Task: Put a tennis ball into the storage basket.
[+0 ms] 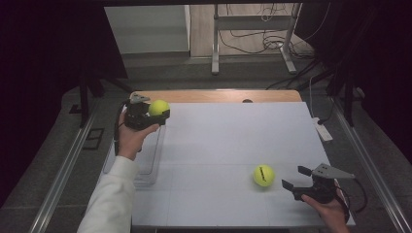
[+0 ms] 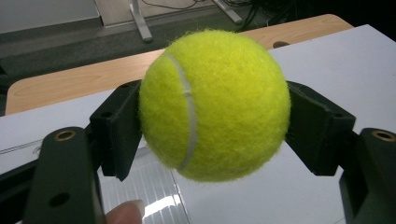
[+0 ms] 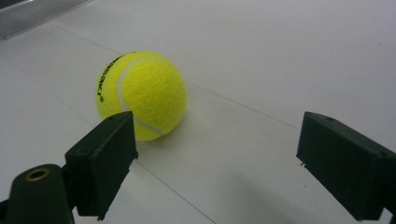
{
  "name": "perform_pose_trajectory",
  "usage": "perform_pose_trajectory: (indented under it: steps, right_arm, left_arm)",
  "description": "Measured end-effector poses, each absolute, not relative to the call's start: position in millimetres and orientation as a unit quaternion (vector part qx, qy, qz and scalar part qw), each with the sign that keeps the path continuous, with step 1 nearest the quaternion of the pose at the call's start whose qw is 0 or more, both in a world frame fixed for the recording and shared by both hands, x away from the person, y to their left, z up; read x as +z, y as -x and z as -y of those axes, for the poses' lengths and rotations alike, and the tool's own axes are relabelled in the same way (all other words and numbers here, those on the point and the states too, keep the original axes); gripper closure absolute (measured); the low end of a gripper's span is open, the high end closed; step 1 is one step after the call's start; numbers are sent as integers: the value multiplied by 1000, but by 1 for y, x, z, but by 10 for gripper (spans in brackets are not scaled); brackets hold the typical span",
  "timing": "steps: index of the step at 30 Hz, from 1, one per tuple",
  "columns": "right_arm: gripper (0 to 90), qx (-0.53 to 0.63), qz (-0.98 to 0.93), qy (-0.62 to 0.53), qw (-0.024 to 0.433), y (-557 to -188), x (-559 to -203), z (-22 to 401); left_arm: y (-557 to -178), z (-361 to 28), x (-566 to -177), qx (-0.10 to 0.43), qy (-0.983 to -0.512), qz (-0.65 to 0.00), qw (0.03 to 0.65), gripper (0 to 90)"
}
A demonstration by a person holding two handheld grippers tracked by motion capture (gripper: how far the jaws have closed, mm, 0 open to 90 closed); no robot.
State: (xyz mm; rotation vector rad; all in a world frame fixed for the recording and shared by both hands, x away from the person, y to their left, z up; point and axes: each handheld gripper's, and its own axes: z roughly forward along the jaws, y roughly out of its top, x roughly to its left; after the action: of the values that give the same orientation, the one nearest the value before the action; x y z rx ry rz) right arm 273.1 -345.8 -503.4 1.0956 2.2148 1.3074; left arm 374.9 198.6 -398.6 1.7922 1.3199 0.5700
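The left claw (image 1: 163, 114) is clamped on a yellow tennis ball (image 1: 159, 107), one black jaw pressed against each side of it. In the left gripper view the held ball (image 2: 212, 105) bulges between the two pads, its white seam curving down the front, and a fingertip (image 2: 126, 213) shows at the bottom edge. The person holds this claw up at the far left of the white worktop (image 1: 218, 141), above the far end of a clear plastic tray (image 1: 148, 162) that lies along the worktop's left edge.

The right claw (image 1: 297, 177) sits low at the near right, its jaws spread wide with nothing between them. A second tennis ball (image 1: 264, 175) lies on the worktop just to the left of it, apart from both jaws. In the right gripper view this ball (image 3: 141, 94) rests beyond the left-hand jaw, black lettering on its side.
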Motion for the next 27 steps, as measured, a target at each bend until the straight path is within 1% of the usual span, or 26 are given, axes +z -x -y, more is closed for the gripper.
perform_pose_trajectory:
  steps: [27]
  right_arm:
    - [121,460,-781,-385,172,-273,-503,345]
  left_arm:
    - [-377,-226,-404,236,-701,-550,388,269]
